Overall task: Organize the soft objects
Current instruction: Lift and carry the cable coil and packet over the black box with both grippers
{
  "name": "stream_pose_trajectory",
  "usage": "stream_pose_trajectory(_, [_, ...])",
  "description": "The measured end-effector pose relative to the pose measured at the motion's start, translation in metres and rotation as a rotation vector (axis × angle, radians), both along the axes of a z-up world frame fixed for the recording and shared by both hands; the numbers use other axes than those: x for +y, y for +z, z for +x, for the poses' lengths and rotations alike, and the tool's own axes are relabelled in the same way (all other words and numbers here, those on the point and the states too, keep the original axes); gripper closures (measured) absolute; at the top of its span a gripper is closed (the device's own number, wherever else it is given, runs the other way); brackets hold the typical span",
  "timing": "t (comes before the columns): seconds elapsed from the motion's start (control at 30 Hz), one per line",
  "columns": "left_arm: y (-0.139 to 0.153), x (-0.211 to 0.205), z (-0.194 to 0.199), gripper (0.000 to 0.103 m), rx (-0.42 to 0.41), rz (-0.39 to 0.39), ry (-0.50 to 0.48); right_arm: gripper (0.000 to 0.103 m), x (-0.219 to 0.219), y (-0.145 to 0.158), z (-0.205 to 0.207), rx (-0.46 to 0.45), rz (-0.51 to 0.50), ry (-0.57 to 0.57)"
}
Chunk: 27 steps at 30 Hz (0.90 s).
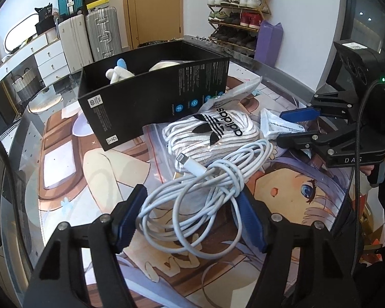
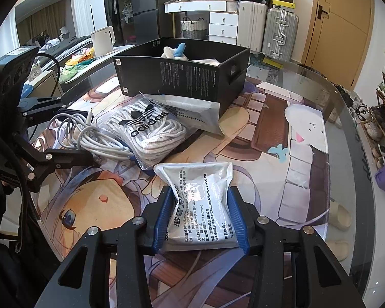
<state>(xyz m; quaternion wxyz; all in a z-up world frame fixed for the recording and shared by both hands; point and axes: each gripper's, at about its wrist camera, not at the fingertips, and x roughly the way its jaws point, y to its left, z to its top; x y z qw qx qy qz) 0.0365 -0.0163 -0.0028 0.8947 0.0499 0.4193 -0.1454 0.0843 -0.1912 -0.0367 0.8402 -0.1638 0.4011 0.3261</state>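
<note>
Glass tabletop (image 2: 320, 97): your right gripper (image 2: 201, 218) pinches the white foil medicine pouch (image 2: 201, 192); left gripper (image 1: 192, 218) straddles the coiled white charging cable (image 1: 205, 187), black cardboard box (image 1: 151, 95) straight ahead.

black grippers (image 1: 190, 218) with ribbed blue pads (image 1: 129, 218), silver screws (image 1: 276, 216), black cable (image 1: 359, 138).

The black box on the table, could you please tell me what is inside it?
Inside the black box, a white-and-blue plush toy pokes above the rim, with a pale item beside it. The walls hide anything lower down.
</note>
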Motion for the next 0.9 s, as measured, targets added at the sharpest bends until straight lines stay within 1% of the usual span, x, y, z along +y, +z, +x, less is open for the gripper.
stream_pose_trajectory(0.27, [0.012,0.013,-0.004,0.033,-0.036,-0.034,0.025,0.061,-0.002,0.005,-0.003,-0.009,0.006,0.011])
stream_pose_trajectory(0.6, [0.028,0.028,-0.011,0.033,-0.092,-0.075,0.077,0.061,-0.008,0.019,-0.008,-0.047,0.021,0.005])
stream_pose_trajectory(0.73, [0.035,0.032,-0.012,0.033,-0.118,-0.089,0.104,0.061,-0.014,0.028,-0.009,-0.083,0.034,-0.014])
stream_pose_trajectory(0.9, [0.039,0.039,-0.010,0.033,-0.135,-0.097,0.147,0.061,-0.023,0.043,-0.008,-0.132,0.086,-0.072])
